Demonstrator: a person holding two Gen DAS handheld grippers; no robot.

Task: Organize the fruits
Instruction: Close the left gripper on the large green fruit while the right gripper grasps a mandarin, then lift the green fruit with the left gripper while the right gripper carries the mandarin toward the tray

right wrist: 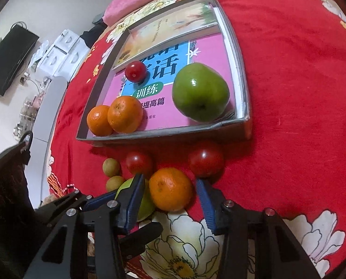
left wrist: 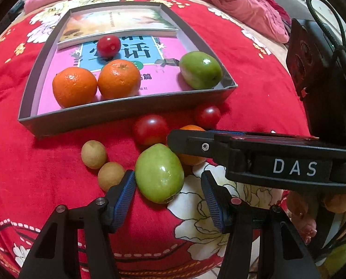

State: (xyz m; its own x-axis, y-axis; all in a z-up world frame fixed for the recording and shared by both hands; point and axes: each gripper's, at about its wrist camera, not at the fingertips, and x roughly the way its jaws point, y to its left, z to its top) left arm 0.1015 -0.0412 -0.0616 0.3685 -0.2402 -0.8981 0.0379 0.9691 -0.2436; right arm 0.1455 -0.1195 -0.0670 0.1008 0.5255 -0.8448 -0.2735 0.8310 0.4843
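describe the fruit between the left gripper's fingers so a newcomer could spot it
Start at the grey box on the red blanket; loose fruit lies in front of it. Nearest the camera, between the open left gripper fingers, sits the green apple. It is the only green fruit outside the box.

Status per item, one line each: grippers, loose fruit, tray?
Left gripper: open, fingers either side of green fruit on the blanket, not closed on it.
Right gripper: open, straddling loose orange mandarin.
Grey cardboard tray: holds two mandarins, one red cherry tomato, one green fruit.
Two red cherry tomatoes: loose on the blanket.
Two small tan round fruits: loose on the blanket.
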